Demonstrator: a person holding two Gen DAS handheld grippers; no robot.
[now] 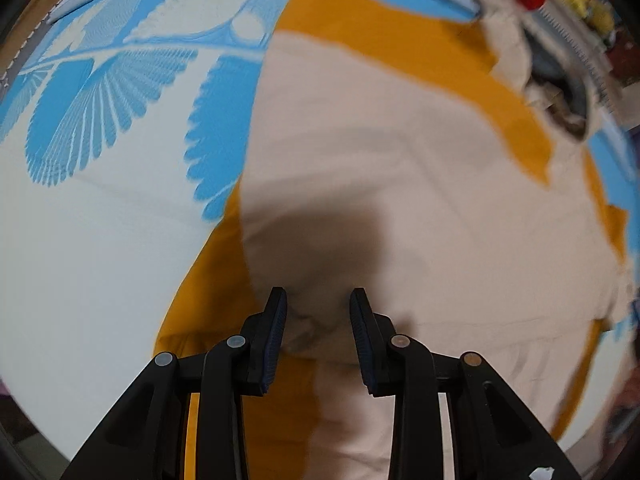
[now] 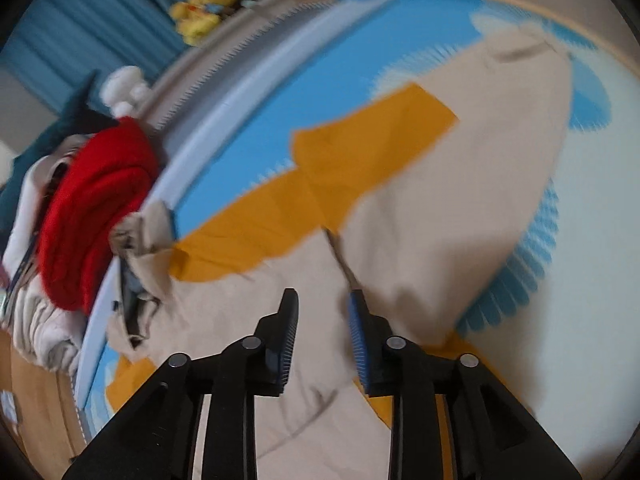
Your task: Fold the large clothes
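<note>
A large beige garment (image 1: 380,152) lies spread on the bed over an orange cloth (image 1: 400,44). My left gripper (image 1: 318,300) is open just above the beige fabric near its rumpled edge, with nothing between the jaws. In the right wrist view the beige garment (image 2: 460,184) is partly folded over the orange cloth (image 2: 340,168). My right gripper (image 2: 324,308) is open, low over the beige fabric beside a fold edge.
The bed sheet (image 1: 100,200) is white with blue leaf prints. At the bed's far edge sits a pile of clothes with a red garment (image 2: 92,208) and pale clothes (image 2: 36,320). A yellow plush toy (image 2: 208,8) lies behind it.
</note>
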